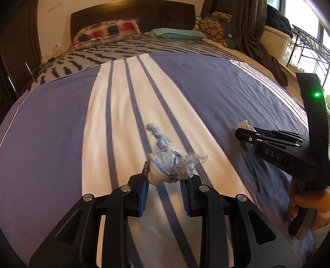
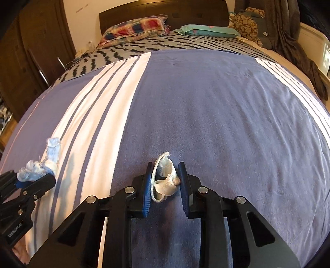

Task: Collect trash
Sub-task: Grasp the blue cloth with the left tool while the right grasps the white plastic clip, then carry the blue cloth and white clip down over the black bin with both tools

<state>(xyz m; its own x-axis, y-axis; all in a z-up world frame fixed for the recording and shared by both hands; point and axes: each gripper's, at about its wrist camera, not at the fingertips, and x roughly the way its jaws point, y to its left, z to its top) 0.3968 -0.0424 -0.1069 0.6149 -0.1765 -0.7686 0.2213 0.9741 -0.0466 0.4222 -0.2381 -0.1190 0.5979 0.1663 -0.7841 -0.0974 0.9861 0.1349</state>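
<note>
My left gripper is shut on a frayed blue-and-white fabric scrap, held just above the striped bedspread. A loose tail of the scrap sticks out ahead of the pads. In the right wrist view this left gripper and the fabric scrap show at the left edge. My right gripper is low over the purple bedspread, its blue pads pressed on both sides of a folded white webbing strap. From the left wrist view the right gripper shows the strap at its tip.
A plaid pillow and a teal pillow lie by the dark headboard. A zigzag-patterned blanket covers the far half. Dark wardrobes stand left of the bed; a curtain and a wire rack stand to its right.
</note>
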